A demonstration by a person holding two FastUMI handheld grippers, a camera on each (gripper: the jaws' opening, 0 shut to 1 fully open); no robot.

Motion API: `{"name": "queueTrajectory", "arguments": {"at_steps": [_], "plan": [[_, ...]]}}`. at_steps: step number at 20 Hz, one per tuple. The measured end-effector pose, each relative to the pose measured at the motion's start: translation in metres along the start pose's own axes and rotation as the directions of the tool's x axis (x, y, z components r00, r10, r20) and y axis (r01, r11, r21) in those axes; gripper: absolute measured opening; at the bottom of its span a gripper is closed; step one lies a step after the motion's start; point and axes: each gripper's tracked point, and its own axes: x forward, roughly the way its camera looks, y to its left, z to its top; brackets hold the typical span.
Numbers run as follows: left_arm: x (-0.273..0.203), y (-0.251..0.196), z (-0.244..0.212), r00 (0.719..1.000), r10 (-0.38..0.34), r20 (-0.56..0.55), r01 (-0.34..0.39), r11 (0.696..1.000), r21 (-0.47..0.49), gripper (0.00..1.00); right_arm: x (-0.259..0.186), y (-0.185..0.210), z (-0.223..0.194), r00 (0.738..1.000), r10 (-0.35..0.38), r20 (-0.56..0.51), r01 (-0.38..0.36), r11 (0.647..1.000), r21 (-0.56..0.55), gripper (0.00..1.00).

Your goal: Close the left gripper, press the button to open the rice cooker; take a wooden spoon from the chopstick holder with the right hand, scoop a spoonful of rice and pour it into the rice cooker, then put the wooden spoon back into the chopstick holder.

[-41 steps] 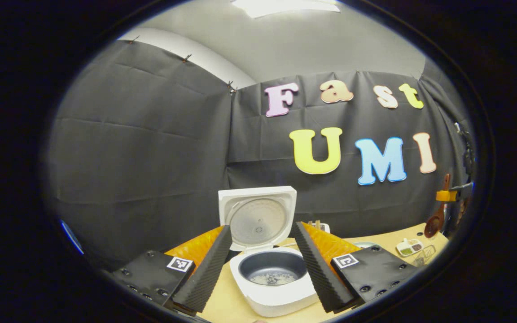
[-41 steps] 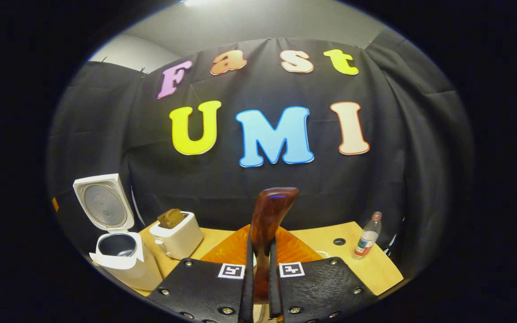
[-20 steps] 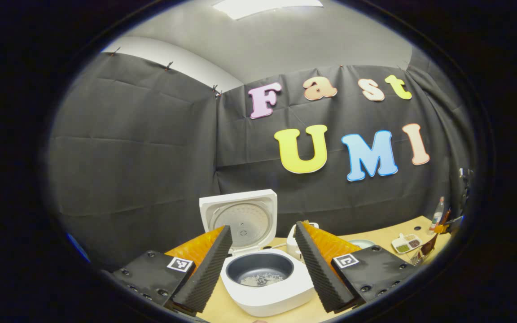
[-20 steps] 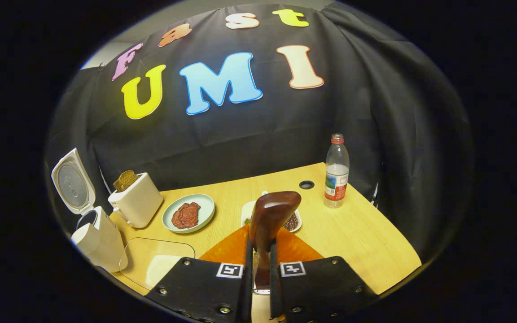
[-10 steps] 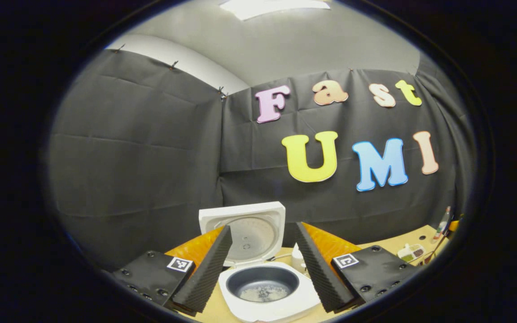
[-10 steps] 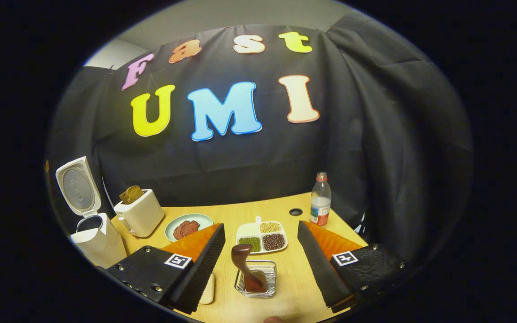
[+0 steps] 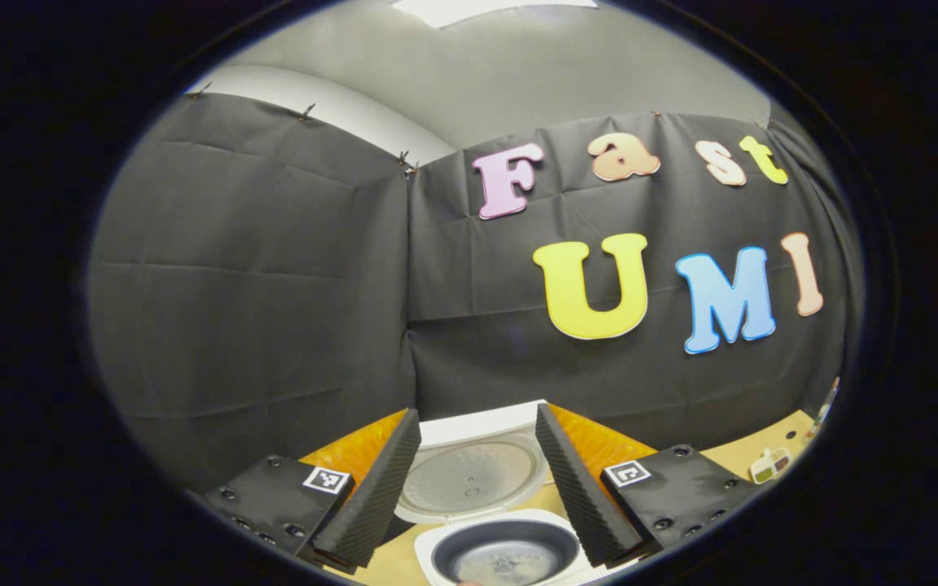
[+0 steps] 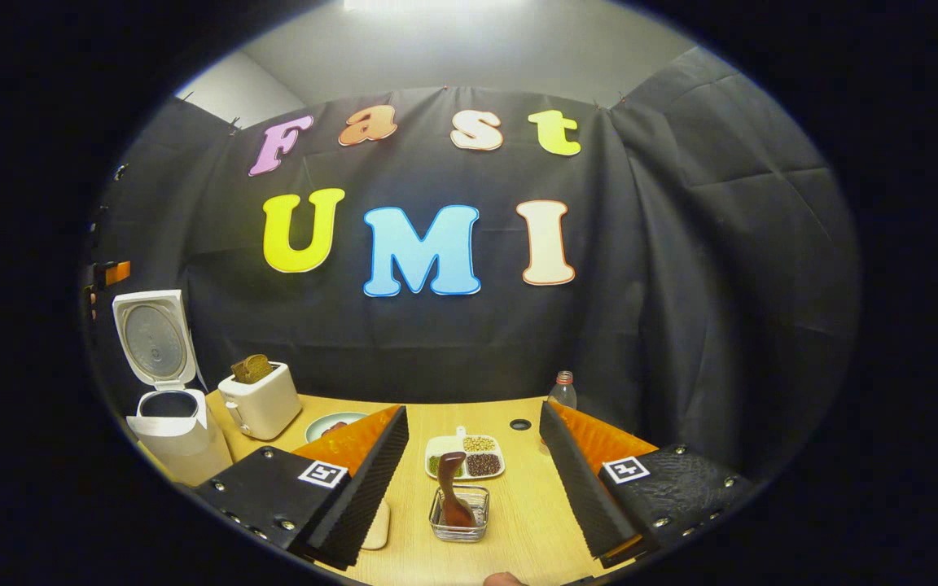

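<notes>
Wooden spoon (image 8: 454, 491) sits upright in the chopstick holder (image 8: 458, 514), my right gripper (image 8: 473, 476) spread wide around nothing. Left gripper (image 7: 475, 480) gapes too, above the open rice cooker (image 7: 501, 553). I'd back off straight, no snagging the handle

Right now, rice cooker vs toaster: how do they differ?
The rice cooker stands with its lid swung up and its pot exposed; the toaster has no lid and a slice of bread poking out of its top. The rice cooker is taller and sits at the table's left end, the toaster just right of it. Both are white.
</notes>
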Motion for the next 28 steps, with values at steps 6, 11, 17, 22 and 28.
{"name": "queueTrajectory", "arguments": {"at_steps": [6,11,17,22,28], "plan": [[0.081,0.012,-0.007,0.998,0.012,-0.059,-0.015,0.998,-0.054,1.0,-0.024,-0.004,-0.001,0.999,-0.05,0.009,0.051,0.999,-0.016,0.98],[0.14,0.022,-0.038,0.984,0.029,-0.178,-0.04,0.997,-0.061,1.0,-0.035,-0.016,-0.009,0.996,-0.092,-0.002,0.092,0.995,-0.03,0.98],[0.156,0.023,-0.068,0.964,0.034,-0.264,-0.063,0.993,-0.101,0.92,-0.036,-0.026,-0.009,0.996,-0.091,-0.004,0.091,0.995,-0.028,0.98],[0.145,0.017,-0.069,0.963,0.022,-0.269,-0.054,0.992,-0.112,0.99,-0.029,-0.025,-0.008,0.999,-0.046,0.004,0.046,0.998,-0.035,0.98],[0.09,-0.007,-0.073,0.964,0.006,-0.264,-0.038,0.993,-0.116,0.99,-0.016,-0.021,-0.003,1.0,0.017,0.016,-0.016,1.0,-0.022,0.98]]}}
